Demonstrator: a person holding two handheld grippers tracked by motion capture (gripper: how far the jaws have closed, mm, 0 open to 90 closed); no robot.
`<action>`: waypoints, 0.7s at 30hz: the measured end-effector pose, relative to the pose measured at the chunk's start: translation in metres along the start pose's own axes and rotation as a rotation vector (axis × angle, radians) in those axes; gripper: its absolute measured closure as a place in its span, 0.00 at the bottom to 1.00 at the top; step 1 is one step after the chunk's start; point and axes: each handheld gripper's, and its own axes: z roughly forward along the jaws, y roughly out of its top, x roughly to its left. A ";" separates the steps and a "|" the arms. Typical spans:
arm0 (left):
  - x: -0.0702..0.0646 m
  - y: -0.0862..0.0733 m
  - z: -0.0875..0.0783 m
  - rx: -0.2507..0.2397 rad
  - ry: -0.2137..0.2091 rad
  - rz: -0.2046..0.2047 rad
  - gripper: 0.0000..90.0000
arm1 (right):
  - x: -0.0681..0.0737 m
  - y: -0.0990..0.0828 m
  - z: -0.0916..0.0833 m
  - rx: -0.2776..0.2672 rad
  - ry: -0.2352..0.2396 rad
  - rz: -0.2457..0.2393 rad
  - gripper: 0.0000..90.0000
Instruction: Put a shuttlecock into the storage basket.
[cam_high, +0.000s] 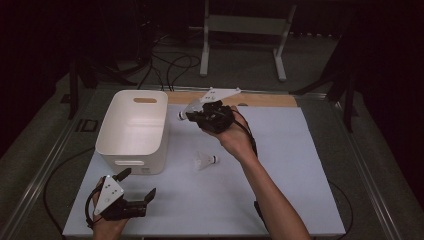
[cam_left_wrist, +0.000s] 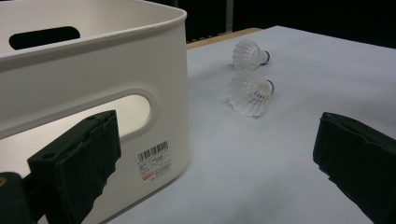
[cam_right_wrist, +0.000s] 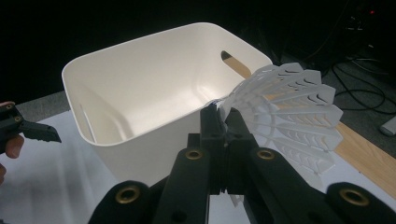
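**One shuttlecock held, one left on the mat**

Our left gripper (cam_high: 131, 192) waits with jaws apart, the empty bin (cam_high: 132, 131) just ahead. A loose shuttlecock (cam_high: 205, 160) remains. Our right gripper (cam_high: 196, 118) clamps another shuttlecock (cam_right_wrist: 285, 112) beside the bin's rim.
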 end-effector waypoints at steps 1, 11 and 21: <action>0.000 0.000 0.000 0.001 0.000 0.001 0.01 | 0.000 0.000 0.000 0.000 0.001 0.004 1.00; 0.000 0.000 0.000 0.000 0.001 0.000 0.01 | 0.002 0.005 0.003 -0.014 0.015 0.017 1.00; 0.000 0.000 0.000 0.000 0.001 0.000 0.01 | 0.007 0.010 0.009 -0.016 0.025 0.007 1.00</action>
